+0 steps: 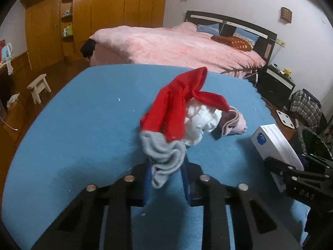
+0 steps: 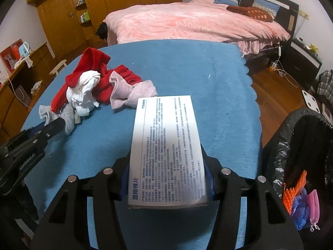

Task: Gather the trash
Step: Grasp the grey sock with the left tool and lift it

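- Grey sock (image 1: 164, 158) sits pinched in our left tool (image 1: 166, 179) at the pile's edge on the blue worktop (image 1: 83, 125).
- Right tool (image 2: 166, 179) clamps the white box (image 2: 166, 145); carry it level to the black bin (image 2: 301, 145), probably just right.

White box (image 2: 166, 150), printed text on its top face, long axis running away from the near edge of the blue-covered table (image 2: 187, 66), right of centre. Sock pile (image 1: 187, 112) left of it: red socks on top, crumpled white one in the middle, pink one on the right side, grey sock (image 1: 164, 156) at the near end.
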Action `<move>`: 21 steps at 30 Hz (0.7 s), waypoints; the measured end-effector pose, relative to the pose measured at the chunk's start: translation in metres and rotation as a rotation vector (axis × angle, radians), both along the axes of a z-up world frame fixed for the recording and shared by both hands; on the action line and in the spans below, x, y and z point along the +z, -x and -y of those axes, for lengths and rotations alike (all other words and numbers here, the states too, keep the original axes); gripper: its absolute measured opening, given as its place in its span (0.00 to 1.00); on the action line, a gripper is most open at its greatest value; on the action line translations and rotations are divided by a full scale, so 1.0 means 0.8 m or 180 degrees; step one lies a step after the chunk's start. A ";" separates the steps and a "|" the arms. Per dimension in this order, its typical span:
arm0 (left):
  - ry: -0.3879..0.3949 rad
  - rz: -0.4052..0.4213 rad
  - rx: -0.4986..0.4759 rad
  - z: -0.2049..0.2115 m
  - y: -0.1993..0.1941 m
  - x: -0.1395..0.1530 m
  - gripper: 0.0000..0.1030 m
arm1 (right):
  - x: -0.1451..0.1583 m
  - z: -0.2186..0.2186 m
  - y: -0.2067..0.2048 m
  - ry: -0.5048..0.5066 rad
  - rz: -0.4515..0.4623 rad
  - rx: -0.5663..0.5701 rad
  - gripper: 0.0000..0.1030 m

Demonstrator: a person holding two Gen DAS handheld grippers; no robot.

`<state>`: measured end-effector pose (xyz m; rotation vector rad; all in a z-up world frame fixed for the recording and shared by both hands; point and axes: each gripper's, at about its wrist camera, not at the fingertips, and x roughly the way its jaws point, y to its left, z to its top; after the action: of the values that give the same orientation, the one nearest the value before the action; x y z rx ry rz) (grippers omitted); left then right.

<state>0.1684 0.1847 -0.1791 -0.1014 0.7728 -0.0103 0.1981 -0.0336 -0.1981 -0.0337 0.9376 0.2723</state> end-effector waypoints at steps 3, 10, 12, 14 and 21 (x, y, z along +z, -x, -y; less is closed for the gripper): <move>0.0067 0.0011 -0.0065 0.000 0.013 0.004 0.17 | 0.002 0.002 0.001 -0.0026 0.0004 -0.0004 0.52; 0.0012 -0.0056 -0.0208 0.005 0.043 -0.001 0.25 | -0.001 0.005 0.002 -0.0024 -0.0023 -0.0014 0.52; -0.0005 -0.0040 -0.0195 0.006 0.040 0.001 0.46 | -0.003 0.006 0.001 -0.0018 -0.0038 -0.0027 0.52; -0.0034 0.0013 -0.0144 0.008 0.036 0.004 0.59 | -0.003 0.008 0.000 -0.0017 -0.0037 -0.0032 0.52; -0.0023 -0.0085 -0.0080 0.011 0.008 -0.006 0.66 | -0.011 0.009 -0.005 0.0008 -0.0076 -0.0034 0.53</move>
<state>0.1618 0.1757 -0.1842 -0.0852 0.8006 -0.0301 0.2019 -0.0410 -0.2068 -0.0278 0.9617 0.2621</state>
